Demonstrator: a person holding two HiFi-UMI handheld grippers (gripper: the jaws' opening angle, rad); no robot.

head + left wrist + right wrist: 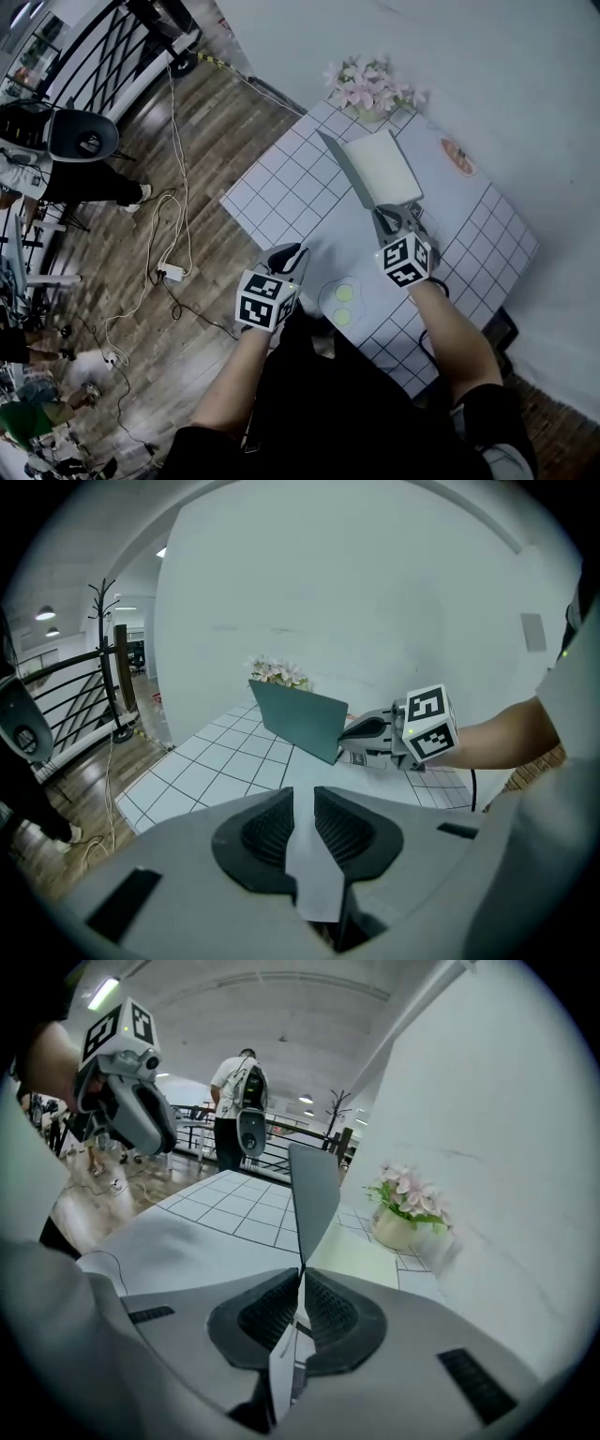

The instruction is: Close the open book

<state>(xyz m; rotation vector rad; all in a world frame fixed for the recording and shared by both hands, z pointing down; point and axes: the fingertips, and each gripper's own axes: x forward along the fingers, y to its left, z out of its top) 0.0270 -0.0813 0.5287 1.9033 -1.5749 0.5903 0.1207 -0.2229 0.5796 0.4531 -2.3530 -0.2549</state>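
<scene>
A book lies on the white gridded table (281, 187), its pale pages (386, 165) flat and its dark green cover (341, 169) lifted upright on edge. My right gripper (380, 214) is shut on the near corner of that cover (314, 1199), the pads pinching it thin between them (300, 1283). In the left gripper view the cover (300, 719) stands tilted with the right gripper (361, 728) at its lower corner. My left gripper (291, 255) hovers at the table's near left edge, jaws slightly open (303, 808) with nothing between them.
A pot of pink flowers (367, 89) stands at the table's far corner by the wall. A small dish (457, 155) sits at the right, and a round pad with two green dots (342, 302) near the front edge. Cables (169, 272) trail on the wooden floor.
</scene>
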